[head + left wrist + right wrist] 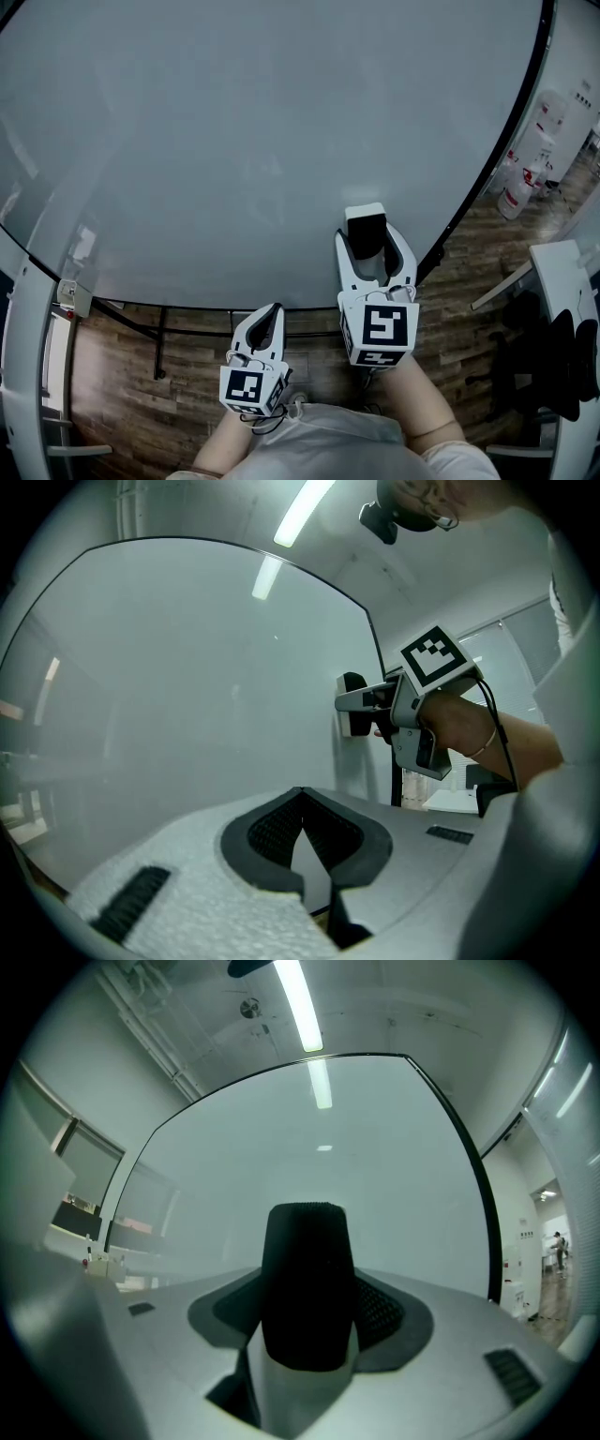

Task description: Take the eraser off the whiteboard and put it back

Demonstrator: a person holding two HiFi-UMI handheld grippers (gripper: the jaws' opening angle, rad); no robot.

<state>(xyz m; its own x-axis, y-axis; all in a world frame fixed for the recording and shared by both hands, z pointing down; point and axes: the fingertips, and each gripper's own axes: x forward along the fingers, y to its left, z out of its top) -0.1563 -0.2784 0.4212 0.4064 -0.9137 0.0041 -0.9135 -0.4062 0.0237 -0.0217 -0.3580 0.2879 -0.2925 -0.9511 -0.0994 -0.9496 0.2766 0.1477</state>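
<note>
The eraser (366,230), a white block with a black felt face, sits between the jaws of my right gripper (373,247), which is shut on it. In the right gripper view the eraser (305,1283) stands upright and fills the gap of that gripper (305,1335). It is held close to the lower right part of the large whiteboard (234,141). From the left gripper view the eraser (351,710) looks to be at the board's surface (187,686); I cannot tell if it touches. My left gripper (275,311) is shut and holds nothing, lower and further back from the board.
The whiteboard's black frame edge (506,141) runs just right of the eraser. Its stand legs (159,342) rest on a wooden floor. Red and white bottles (525,178), a white table (562,272) and a black chair (553,361) are at the right.
</note>
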